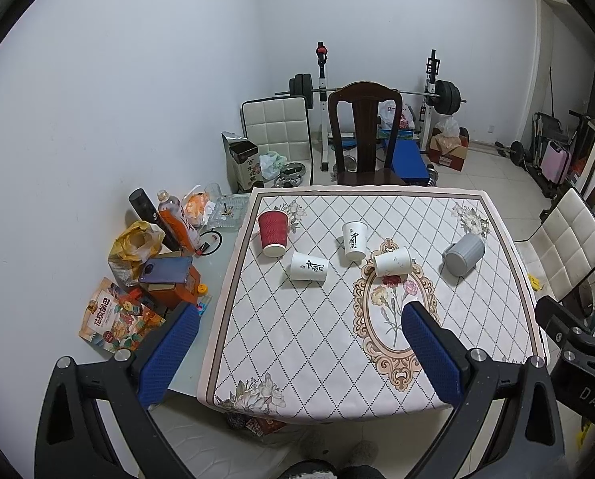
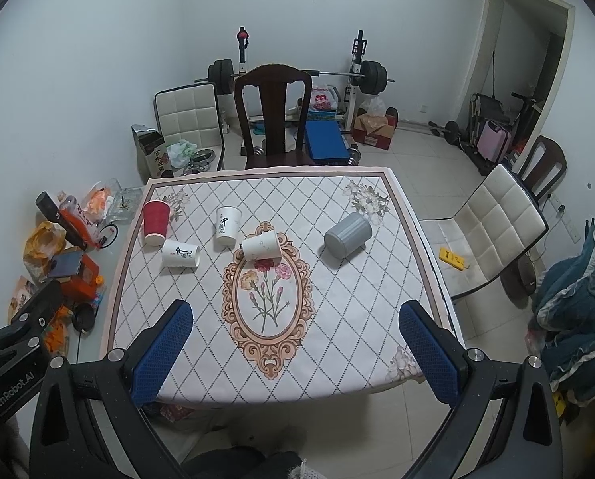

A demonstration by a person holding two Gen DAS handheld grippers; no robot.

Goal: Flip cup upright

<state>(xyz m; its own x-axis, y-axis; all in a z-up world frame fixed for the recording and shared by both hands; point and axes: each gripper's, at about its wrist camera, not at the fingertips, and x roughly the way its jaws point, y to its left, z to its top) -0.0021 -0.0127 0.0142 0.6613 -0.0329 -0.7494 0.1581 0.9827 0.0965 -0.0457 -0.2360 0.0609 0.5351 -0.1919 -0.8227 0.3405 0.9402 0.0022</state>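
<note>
Several cups rest on the patterned tablecloth (image 1: pixel 297 359) (image 2: pixel 337 299). A red ribbed cup (image 1: pixel 273 234) (image 2: pixel 155 222) stands upside down at the far left. A white printed cup (image 1: pixel 309 266) (image 2: pixel 180 253) lies on its side. Another white printed cup (image 1: pixel 354 240) (image 2: pixel 226 225) stands upside down. A plain white cup (image 1: pixel 392 261) (image 2: pixel 260 246) and a grey ribbed cup (image 1: pixel 463 254) (image 2: pixel 348 234) lie on their sides. My left gripper (image 1: pixel 301 349) and right gripper (image 2: pixel 296 351) are open and empty, held above the table's near edge, well short of the cups.
Clutter lies at the table's left: bottles (image 1: pixel 175 219), a phone (image 1: pixel 165 270), snack bags (image 1: pixel 116 319), an orange box. A dark wooden chair (image 1: pixel 365 131) stands behind the table, a white padded chair (image 2: pixel 493 231) to the right. A weight bench stands at the back wall.
</note>
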